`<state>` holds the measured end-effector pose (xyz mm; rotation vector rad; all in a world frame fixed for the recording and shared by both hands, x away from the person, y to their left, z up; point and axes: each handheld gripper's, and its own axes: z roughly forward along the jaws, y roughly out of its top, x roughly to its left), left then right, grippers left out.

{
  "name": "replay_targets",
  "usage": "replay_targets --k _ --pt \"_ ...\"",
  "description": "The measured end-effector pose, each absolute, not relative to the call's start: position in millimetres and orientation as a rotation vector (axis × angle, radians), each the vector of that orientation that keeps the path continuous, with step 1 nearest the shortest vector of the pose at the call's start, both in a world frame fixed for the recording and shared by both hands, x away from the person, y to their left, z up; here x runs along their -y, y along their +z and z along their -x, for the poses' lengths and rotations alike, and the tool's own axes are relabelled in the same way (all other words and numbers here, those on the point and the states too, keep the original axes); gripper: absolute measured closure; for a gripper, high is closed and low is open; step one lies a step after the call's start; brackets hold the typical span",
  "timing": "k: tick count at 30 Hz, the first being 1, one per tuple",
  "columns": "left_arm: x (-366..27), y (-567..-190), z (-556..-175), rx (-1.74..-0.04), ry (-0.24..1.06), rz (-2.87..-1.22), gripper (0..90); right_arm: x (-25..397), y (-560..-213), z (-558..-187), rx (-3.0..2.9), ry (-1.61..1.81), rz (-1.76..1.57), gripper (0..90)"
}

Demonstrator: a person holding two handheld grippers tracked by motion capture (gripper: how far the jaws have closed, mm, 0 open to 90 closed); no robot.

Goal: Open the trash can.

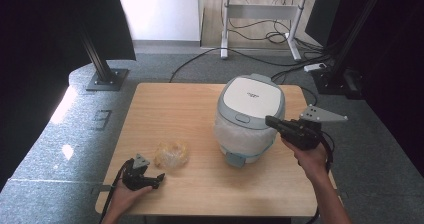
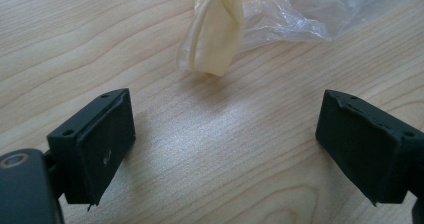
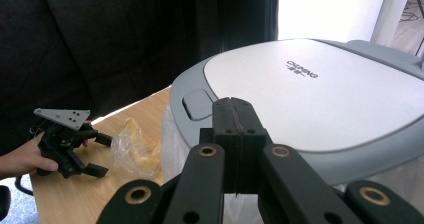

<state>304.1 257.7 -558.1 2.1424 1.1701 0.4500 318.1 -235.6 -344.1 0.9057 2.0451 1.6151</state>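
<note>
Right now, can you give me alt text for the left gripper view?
The left gripper hovers open over the wooden table, its two black jaws spread wide with nothing between them. Just beyond lies a crumpled clear plastic bag with a yellowish piece at its near edge.

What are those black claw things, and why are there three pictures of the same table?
A person holds a black claw tool, called a hand-held gripper, in each hand. One picture comes from a camera high above the light wooden table. The other two come from small cameras riding on each tool. The left hand-held gripper is open, low over the table beside a crumpled clear plastic bag with something yellowish inside. The right hand-held gripper is shut, holds nothing, and points at the lid of the grey and white rice cooker.
</note>
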Motion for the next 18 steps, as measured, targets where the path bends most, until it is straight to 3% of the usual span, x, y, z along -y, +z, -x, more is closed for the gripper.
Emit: replay_targets --k 18 --pt "-258 -558 -304 -1.167 0.45 -2.143 8.4 215 -341 -340 -2.079 1.587 -0.917 89.7"
